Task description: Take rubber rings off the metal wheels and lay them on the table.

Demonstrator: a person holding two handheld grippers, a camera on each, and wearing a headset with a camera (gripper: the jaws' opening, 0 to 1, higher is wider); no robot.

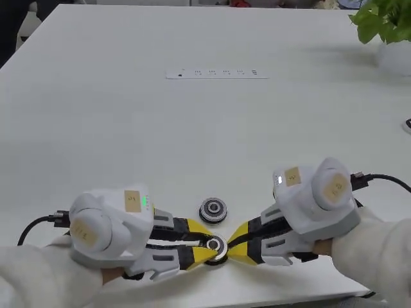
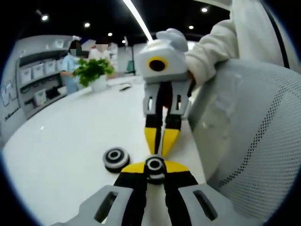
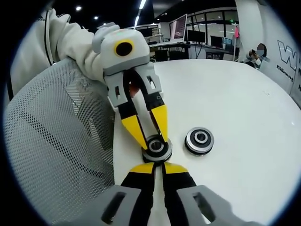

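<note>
Left gripper [image 1: 204, 247] jaws clamp the wheel [image 1: 215, 245] at the near edge of the surface [image 1: 192, 128]; right gripper [image 1: 232, 242] jaws, almost together, meet its rim, their hold on the rubber ring [image 3: 150, 154] unclear. A thin bite may slip, or a hard pull flick the wheel over the edge

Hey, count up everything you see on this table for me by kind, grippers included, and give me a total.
Rubber-ringed wheels: 2, the held wheel and the loose wheel
Grippers: 2, the left gripper and the right gripper
White strip: 1
Potted plant: 1
Dark object cut off at the right edge: 1
Total: 7
</note>
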